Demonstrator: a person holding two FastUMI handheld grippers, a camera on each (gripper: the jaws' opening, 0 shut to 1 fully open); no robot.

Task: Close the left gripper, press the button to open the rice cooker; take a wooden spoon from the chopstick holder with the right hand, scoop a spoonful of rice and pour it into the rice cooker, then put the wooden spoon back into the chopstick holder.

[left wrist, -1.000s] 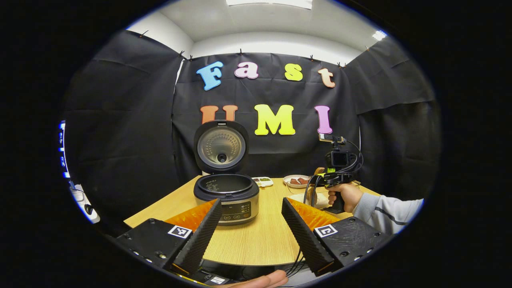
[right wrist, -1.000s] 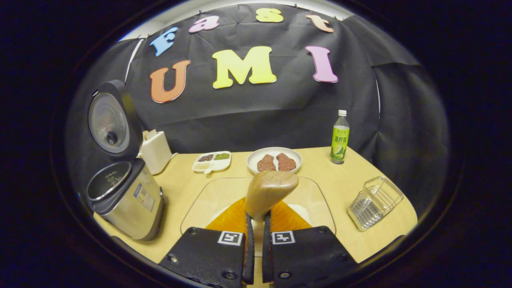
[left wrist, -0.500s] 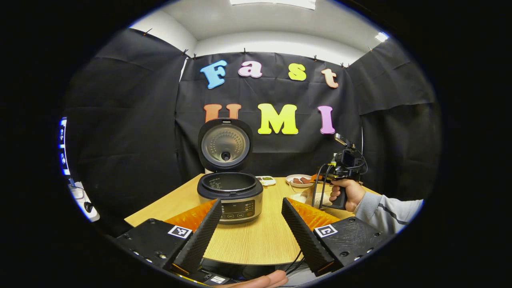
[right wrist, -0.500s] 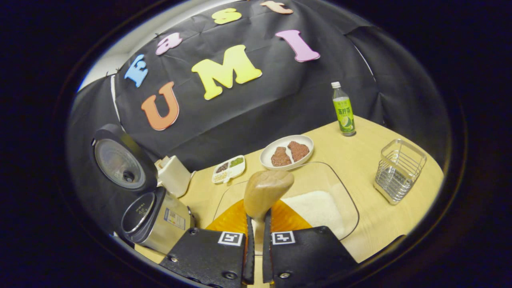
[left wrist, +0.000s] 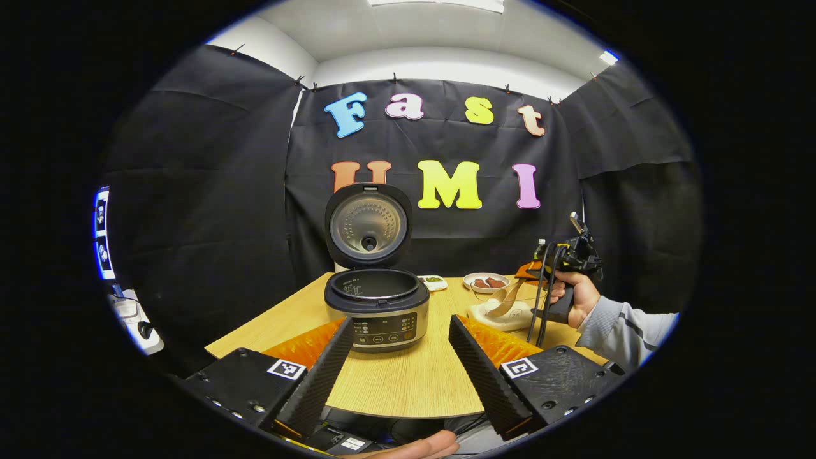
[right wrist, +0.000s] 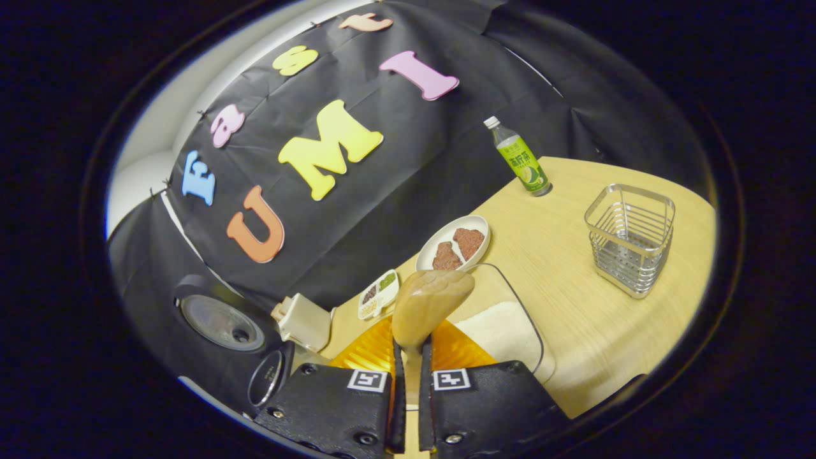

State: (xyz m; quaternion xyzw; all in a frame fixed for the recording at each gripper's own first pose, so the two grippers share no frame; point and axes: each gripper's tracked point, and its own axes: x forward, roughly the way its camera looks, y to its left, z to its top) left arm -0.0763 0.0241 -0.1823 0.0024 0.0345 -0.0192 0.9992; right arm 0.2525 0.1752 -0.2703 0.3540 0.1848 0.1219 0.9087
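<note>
The rice cooker [left wrist: 376, 309] stands open on the wooden table [left wrist: 414, 382], lid [left wrist: 368, 223] upright, pot dark inside. My left gripper [left wrist: 400, 320] hovers open in front of it, holding nothing. My right gripper [right wrist: 411, 344] is shut on the wooden spoon [right wrist: 431, 301], whose bowl hangs above the glass dish of white rice [right wrist: 503, 328]. In the left gripper view a hand holds the right gripper [left wrist: 528, 273], tilted, with the spoon [left wrist: 503, 303] slanting down into the dish [left wrist: 510, 313]. The wire chopstick holder [right wrist: 628, 236] stands to the right. The cooker [right wrist: 268, 376] is at lower left.
A plate of meat [right wrist: 454, 242] and a small divided tray [right wrist: 379, 293] lie behind the dish. A green bottle [right wrist: 519, 159] stands at the back by the wall. A cream box [right wrist: 303, 322] sits beside the cooker. Bare tabletop lies between dish and holder.
My right gripper has rolled over and dipped, tipping the spoon down toward the rice. The left gripper has drifted a little, still open.
</note>
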